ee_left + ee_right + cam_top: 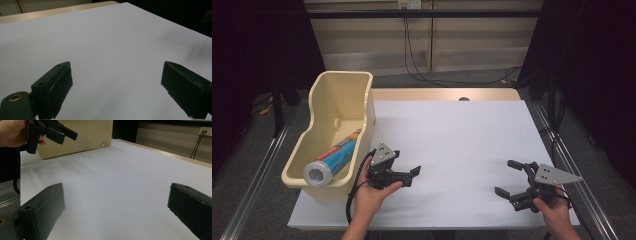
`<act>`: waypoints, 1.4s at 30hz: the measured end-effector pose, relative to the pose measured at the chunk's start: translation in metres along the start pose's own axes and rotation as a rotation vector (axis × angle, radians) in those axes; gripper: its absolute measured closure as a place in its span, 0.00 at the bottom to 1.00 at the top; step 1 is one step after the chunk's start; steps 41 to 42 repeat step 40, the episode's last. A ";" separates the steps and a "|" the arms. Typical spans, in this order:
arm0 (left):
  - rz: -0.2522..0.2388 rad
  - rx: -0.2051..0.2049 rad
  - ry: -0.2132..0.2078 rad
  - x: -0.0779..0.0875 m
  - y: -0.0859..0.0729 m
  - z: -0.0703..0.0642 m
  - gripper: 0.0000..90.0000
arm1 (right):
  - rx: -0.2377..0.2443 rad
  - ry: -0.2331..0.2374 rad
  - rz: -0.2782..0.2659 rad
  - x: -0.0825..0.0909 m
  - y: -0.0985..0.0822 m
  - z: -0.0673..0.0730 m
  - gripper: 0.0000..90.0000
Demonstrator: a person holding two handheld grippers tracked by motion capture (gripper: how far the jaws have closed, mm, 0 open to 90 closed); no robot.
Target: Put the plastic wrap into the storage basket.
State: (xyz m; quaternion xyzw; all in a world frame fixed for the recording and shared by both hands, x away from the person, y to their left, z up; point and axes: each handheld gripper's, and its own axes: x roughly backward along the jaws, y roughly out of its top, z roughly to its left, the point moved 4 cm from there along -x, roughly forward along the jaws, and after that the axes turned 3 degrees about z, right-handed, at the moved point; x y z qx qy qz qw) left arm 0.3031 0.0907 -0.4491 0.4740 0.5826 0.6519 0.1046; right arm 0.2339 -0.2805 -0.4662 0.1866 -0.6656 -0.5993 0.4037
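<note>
A cylindrical can [334, 158] with a blue, red and white label lies on its side in a cream plastic bin [341, 90], its silver end toward the near left corner and its body running up along the bin's right wall. The bin stands at the left edge of the table, partly over the white sheet [462, 140] that covers most of the tabletop; a strip of bare wooden table [432, 94] shows along the far edge.

Just right of the bin's near end, the left gripper [411, 174] is held in the person's left hand [371, 192] above the white sheet, its jaws pointing right. In the left gripper view those jaws stand wide apart with nothing between them, over bare white sheet.

Well to the right, near the sheet's near right corner, the right gripper [508, 177] sits in the right hand [557, 210], its jaws pointing left toward the other gripper. In the right gripper view the jaws are spread wide and empty, and beyond them show the bin's ribbed side [82, 137] and the left gripper [67, 135] held up in front of it.

A black cable trails from the left gripper down past the wrist. Beyond the table's far edge, cables hang from a wall socket [408, 4].
</note>
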 end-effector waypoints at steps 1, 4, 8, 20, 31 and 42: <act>-0.001 -0.004 0.001 0.001 0.000 0.000 0.11 | 0.002 0.000 -0.001 0.000 0.000 0.000 0.01; -0.040 -0.015 0.011 0.004 0.000 -0.002 0.10 | 0.004 0.001 -0.002 0.000 0.000 0.000 0.01; -0.102 -0.018 0.011 0.008 -0.001 -0.003 0.10 | 0.003 0.000 -0.003 0.000 0.000 0.000 0.01; -0.159 -0.055 0.001 0.008 -0.007 -0.011 0.04 | 0.006 -0.005 -0.005 0.000 0.001 0.000 0.01; -0.214 -0.102 0.014 0.008 -0.008 -0.015 0.00 | 0.008 -0.001 -0.006 0.000 0.001 0.001 0.01; -0.220 -0.104 0.014 0.007 -0.008 -0.017 0.00 | 0.007 -0.002 -0.004 0.000 0.001 0.000 0.01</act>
